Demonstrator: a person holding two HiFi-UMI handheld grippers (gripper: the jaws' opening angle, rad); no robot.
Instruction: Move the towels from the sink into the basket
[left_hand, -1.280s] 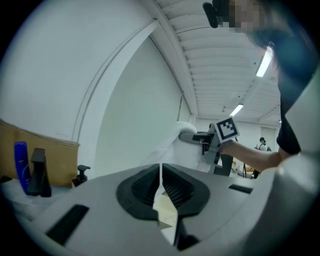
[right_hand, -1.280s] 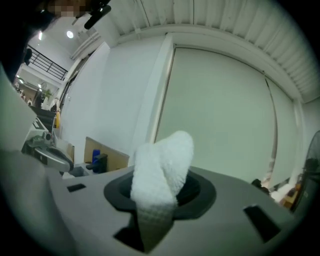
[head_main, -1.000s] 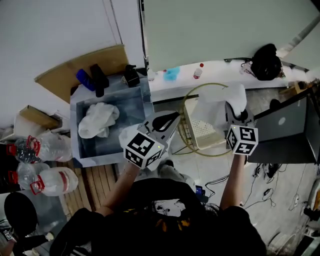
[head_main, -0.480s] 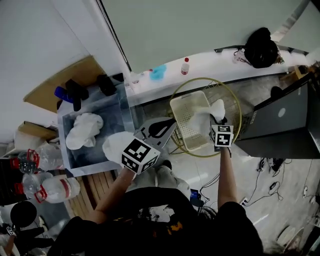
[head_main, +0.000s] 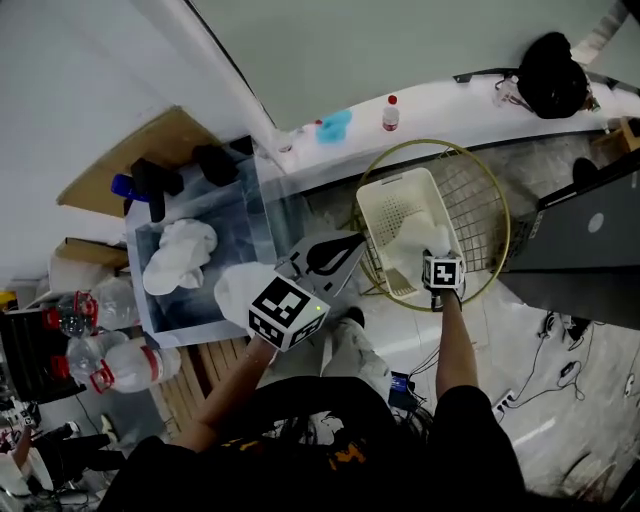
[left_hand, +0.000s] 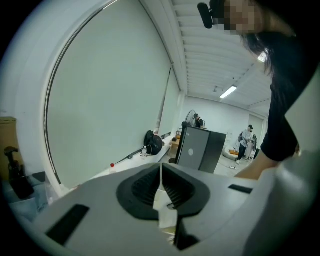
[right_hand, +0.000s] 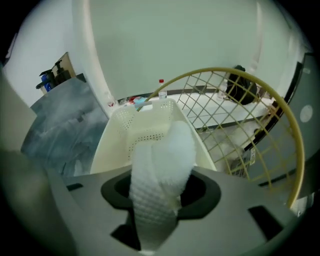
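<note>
A crumpled white towel (head_main: 178, 255) lies in the grey sink (head_main: 250, 222) at the left of the head view. The cream perforated basket (head_main: 385, 192) stands inside a round gold wire frame (head_main: 492, 205). My right gripper (head_main: 432, 258) is down over the basket's near end. A second white towel (right_hand: 161, 157) fills the gap between its pads and reaches into the basket (right_hand: 120, 135). Its jaws have just been opening, with the towel still between them. My left gripper (head_main: 345, 246) hovers between sink and basket, shut, with nothing held (left_hand: 161, 186).
Dark bottles (head_main: 150, 185) stand on the sink's far edge. Large water bottles (head_main: 110, 365) lie left of the sink. A white ledge carries a red-capped bottle (head_main: 391, 112) and a black bag (head_main: 555, 75). A dark cabinet (head_main: 590, 245) stands right of the wire frame. Cables run across the floor.
My right gripper has dropped with its towel from above the basket down into its near end. The left gripper has shifted a little and come lower.
</note>
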